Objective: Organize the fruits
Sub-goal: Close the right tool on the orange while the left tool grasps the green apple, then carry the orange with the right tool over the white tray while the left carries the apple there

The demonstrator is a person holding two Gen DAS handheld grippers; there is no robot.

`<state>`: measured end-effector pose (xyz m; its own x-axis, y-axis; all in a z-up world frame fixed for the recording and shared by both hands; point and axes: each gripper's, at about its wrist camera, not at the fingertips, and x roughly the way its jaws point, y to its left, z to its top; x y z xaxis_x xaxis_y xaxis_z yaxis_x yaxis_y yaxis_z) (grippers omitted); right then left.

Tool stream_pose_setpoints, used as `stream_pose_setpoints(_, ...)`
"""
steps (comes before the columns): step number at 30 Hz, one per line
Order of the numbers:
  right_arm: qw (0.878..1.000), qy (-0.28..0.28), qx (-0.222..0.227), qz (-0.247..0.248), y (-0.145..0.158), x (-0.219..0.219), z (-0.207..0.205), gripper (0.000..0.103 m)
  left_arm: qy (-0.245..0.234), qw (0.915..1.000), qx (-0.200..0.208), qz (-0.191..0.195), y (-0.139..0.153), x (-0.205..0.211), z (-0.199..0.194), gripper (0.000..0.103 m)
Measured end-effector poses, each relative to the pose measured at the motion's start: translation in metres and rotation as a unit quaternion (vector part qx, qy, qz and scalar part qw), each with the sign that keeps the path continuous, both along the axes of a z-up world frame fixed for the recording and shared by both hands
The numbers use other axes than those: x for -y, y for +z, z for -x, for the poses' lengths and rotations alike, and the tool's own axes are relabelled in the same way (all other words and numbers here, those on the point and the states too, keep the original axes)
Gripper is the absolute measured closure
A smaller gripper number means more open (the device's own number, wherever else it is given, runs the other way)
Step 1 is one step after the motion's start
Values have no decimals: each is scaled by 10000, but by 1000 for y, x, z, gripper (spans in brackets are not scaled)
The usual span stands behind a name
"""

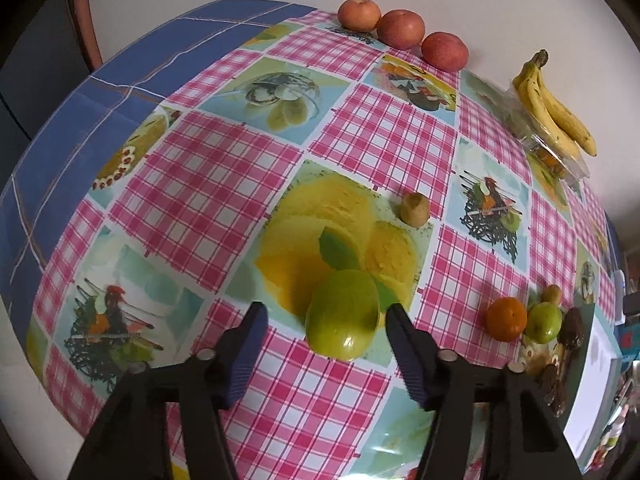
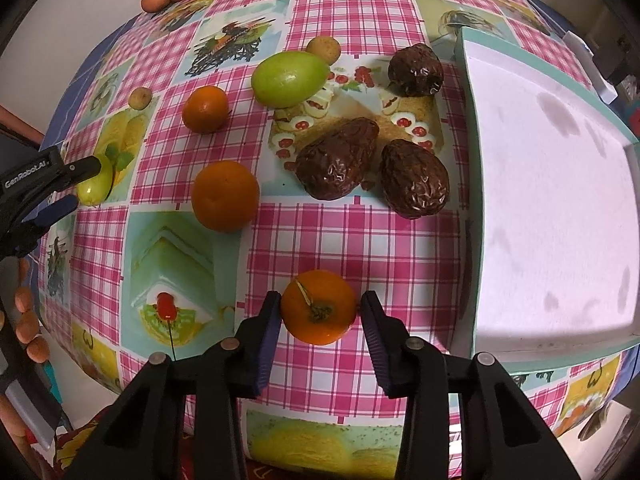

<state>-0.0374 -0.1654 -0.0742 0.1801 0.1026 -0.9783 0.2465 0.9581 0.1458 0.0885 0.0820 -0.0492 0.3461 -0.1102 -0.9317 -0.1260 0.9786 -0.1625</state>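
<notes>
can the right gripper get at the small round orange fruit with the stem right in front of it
Probably yes: the right gripper stands open with the small round orange fruit between its fingers, and nothing lies between them on the checked tablecloth.

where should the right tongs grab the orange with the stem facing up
Across its widest middle, one finger on each side, coming in low from the near table edge. The orange is round and sits stem-up between the open right tongs, so the bulging sides give the flat pads the most contact; the stem stays clear.
</notes>
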Motion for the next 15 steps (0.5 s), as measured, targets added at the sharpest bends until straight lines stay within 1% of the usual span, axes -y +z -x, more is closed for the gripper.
stream_pose_setpoints(3, 10000, 2, 2, 3, -1, 1, 0, 62, -57, 9999, 27, 93, -2, 2, -1, 51)
stream_pose_setpoints(5, 10000, 20, 19, -24, 0, 0, 0, 65, -142, 9998, 59, 137, -1, 6, -1, 61)
stream_pose_setpoints(7, 10000, 27, 27, -19, -1, 0, -1, 65, -205, 9997, 58, 80, 0, 9, 0, 61)
stream_pose_setpoints(10, 9999, 18, 64, -80, 0, 1, 0, 65, -183, 9997, 26, 132, 0, 8, 0, 61)
stream_pose_setpoints(12, 9998, -1, 138, -120, 3, 3, 1, 65, -158, 9997, -8, 192, 0, 6, 1, 61)
stream_pose_setpoints(15, 9994, -59, 314, -122, 12, 6, 3, 65, -143, 9997, -33, 174, 1, 5, 3, 61)
